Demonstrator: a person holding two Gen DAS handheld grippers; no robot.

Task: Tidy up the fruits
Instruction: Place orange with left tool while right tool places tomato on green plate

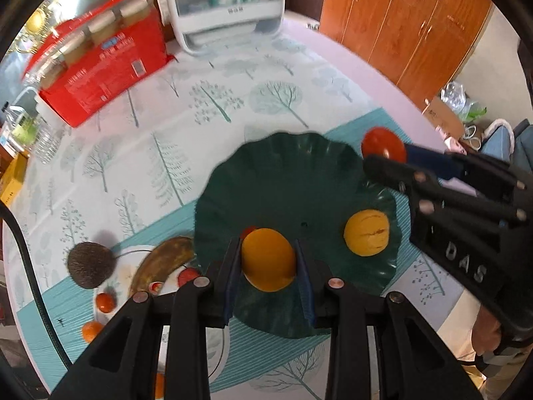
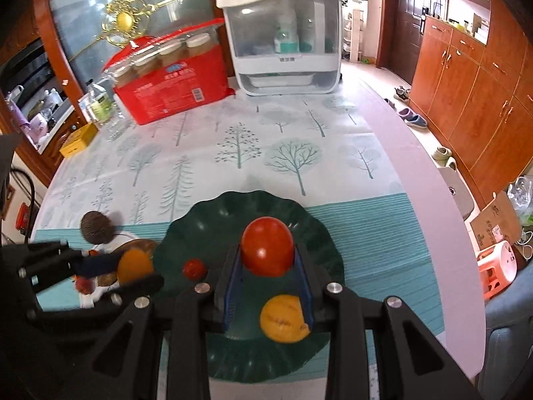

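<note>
A dark green wavy plate point(image 1: 283, 173) point(image 2: 206, 230) lies on the tablecloth. My left gripper point(image 1: 268, 260) is shut on an orange fruit point(image 1: 268, 258) over the plate's near-left edge; it also shows in the right wrist view point(image 2: 135, 265). My right gripper point(image 2: 268, 250) is shut on a red tomato point(image 2: 266, 250) above the plate; the tomato also shows in the left wrist view point(image 1: 383, 145). A yellow-orange fruit point(image 1: 366, 231) point(image 2: 284, 316) and a small red fruit point(image 2: 194, 268) lie on the plate.
Left of the plate lie a brown kiwi point(image 1: 90, 265) point(image 2: 97, 226), a dark banana point(image 1: 160, 263) and small red and orange fruits point(image 1: 105, 301) on a white plate. A red box point(image 2: 173, 86) and a white appliance point(image 2: 283, 43) stand at the table's far side.
</note>
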